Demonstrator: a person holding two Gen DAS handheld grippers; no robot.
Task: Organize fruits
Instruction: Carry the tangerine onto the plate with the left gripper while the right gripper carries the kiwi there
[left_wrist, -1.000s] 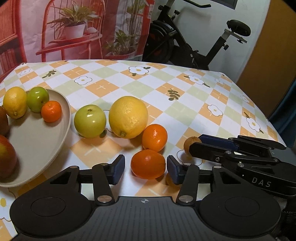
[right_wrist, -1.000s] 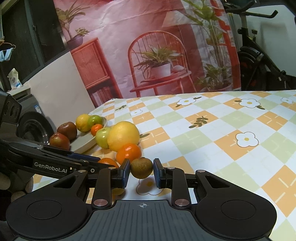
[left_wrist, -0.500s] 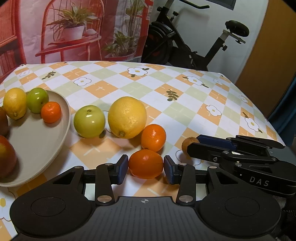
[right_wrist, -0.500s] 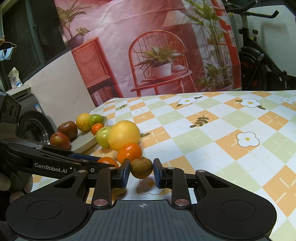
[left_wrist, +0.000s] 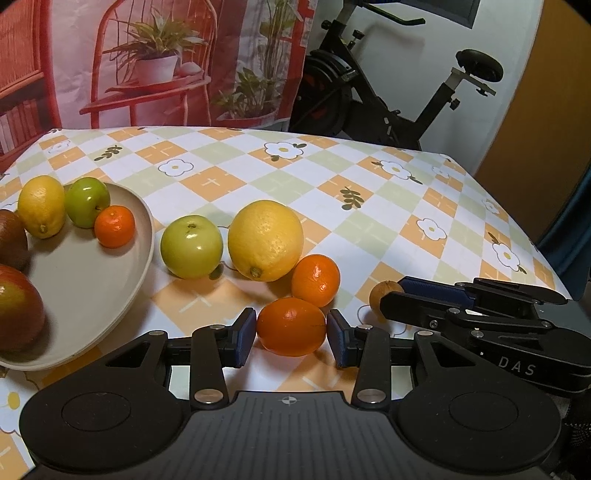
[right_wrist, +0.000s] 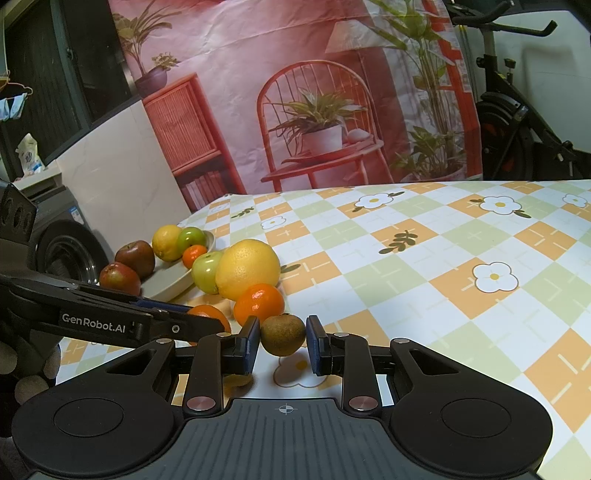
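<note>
left claw (left_wrist: 291, 338): pads on both sides of an orange (left_wrist: 291, 326), touching or nearly so; looks clamped on it, fruit sits low by the counter (left_wrist: 332, 177).
right claw (right_wrist: 282, 345): fingers close on both sides of a kiwi (right_wrist: 283, 334); slim gap at the right pad, so can't tell if it's truly gripped. Seen side-on from left cam too, w/ kiwi at its tip.
orange: between left claw's pads, just in front of the body.
2nd orange (left_wrist: 316, 280): just beyond the held one, slightly right, touching or nearly touching it.
big yellow citrus (left_wrist: 265, 240): ahead of left claw, a bit left, next to 2nd orange.
green apple (left_wrist: 191, 246): left of the big citrus, close beside it, on the counter just outside the plate.
plate (left_wrist: 110, 288): beige, fwd-left of left claw, near its left finger.
on plate: lemon (left_wrist: 41, 206), small green apple (left_wrist: 87, 201), small orange (left_wrist: 114, 226) bunched at far side; two red apples at near-left edge, one (left_wrist: 18, 308) partly cut off by frame.
kiwi: right of left claw, fwd of right claw's body, on a flower print of the cloth.
counter: checked orange/green/white cloth w/ flowers.
bkgd: exercise bike (left_wrist: 388, 92) beyond the far edge; red chair-and-plants backdrop (right_wrist: 314, 110) behind.
</note>
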